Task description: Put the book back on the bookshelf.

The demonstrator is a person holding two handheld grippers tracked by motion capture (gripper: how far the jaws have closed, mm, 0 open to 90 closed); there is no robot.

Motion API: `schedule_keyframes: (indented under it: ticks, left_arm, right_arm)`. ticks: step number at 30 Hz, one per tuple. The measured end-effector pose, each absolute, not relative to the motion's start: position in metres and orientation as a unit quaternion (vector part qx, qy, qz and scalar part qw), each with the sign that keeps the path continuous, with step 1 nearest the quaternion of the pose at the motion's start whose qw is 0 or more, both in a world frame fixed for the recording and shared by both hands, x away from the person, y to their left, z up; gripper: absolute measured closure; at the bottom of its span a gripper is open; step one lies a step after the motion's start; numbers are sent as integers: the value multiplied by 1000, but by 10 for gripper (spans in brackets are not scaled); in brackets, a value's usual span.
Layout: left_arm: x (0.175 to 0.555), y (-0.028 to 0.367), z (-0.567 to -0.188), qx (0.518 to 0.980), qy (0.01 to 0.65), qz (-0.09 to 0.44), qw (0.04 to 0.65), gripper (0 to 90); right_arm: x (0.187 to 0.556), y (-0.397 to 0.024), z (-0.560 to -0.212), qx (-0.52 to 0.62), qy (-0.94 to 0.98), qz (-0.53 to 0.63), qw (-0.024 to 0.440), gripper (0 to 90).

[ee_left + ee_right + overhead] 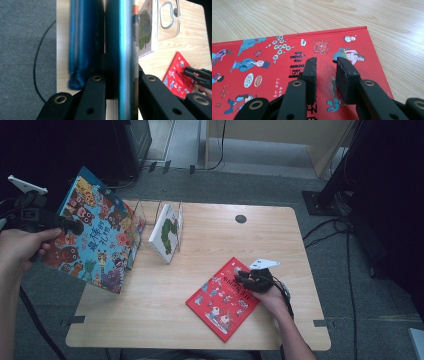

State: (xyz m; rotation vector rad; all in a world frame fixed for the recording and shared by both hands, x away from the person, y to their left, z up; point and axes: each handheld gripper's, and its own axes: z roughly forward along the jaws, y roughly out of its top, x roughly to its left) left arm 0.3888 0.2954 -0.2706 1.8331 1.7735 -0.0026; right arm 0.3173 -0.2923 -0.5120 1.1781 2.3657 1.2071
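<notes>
- At the far left of the high view, my left tongs (75, 226) pinch the blue animal picture book (97, 237), holding it tilted in the air above the counter's left edge.
- In the left gripper view, the book's blue edge (125, 50) runs straight up between the two black jaws, clamped from both sides.
- Just right of it, at upper centre-left of the high view, a clear wire rack (150, 215) stands on the counter (210, 240) with a white book with a green picture (167, 237) leaning in it.
- Lower centre-right, a red picture book (220, 302) lies flat on the counter.
- My right tongs (244, 279) rest over its right corner; in the right gripper view (325, 72) the jaws stand slightly apart, with nothing between them.
</notes>
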Motion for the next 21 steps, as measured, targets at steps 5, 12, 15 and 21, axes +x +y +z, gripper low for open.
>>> schedule_keyframes:
  ticks: [5, 12, 15, 21]
  left_arm:
    - [400, 289, -268, 690, 661, 7, 296, 813]
    - [405, 286, -264, 699, 655, 13, 285, 811]
    - [404, 282, -262, 707, 650, 8, 278, 811]
    - [413, 273, -265, 708, 651, 13, 272, 809]
  right_arm:
    - [317, -292, -512, 403, 809, 412, 119, 702]
    - [316, -290, -512, 401, 810, 410, 121, 702]
    - [315, -291, -512, 402, 809, 411, 120, 702]
    - [314, -290, -511, 403, 811, 407, 121, 703]
